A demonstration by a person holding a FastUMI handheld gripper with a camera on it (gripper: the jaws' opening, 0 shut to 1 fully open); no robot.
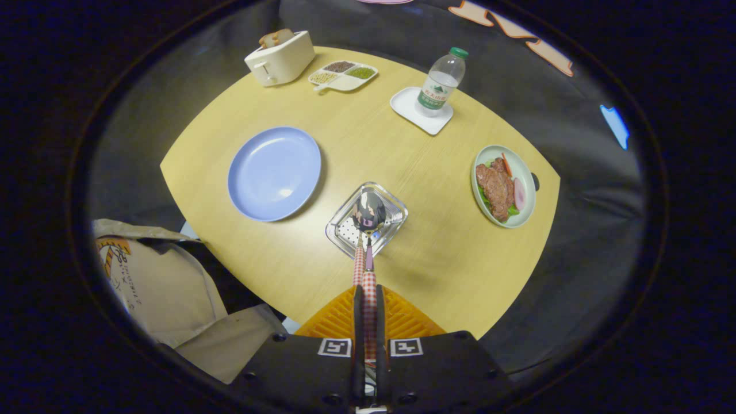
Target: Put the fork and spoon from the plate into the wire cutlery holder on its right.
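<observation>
Listing what we see, largest first, each placed from the tongs:

Table (437, 253): yellow wood-grain top, spread out below and beyond the tongs.

Tongs (369, 305): our gripper, fingers drawn together on a checked handle, both pressing it; we count them as gripping the spoon.

Blue plate (274, 173): round and bare, ahead and to the left of the fingers; no cutlery lies on it.

Bag (150, 282): pale cloth with print, off the table's near edge, left of the tongs.

Green plate (505, 185): holds brown meat, a pink slice and green leaves; ahead and well to the right.

Wire cutlery holder (367, 219): square, shiny metal, seen from above, straight ahead of the fingertips and just right of the blue plate.

Toaster (280, 58): cream, bread in its slot, far beyond the tongs, to the left.

Divided dish (343, 75): white, three kinds of grains or beans in its sections, just right of the toaster.

Water bottle (441, 83): clear, green cap, upright on a white coaster (421, 111), far ahead and right.

Spoon (370, 211): bowl reflective, over the holder's opening; handle runs back between the fingers. We cannot tell whether it touches the holder.

Second handle (369, 260): thin and purplish, touching beside the checked one; its head is hidden, so we cannot tell whether it is the fork.
</observation>
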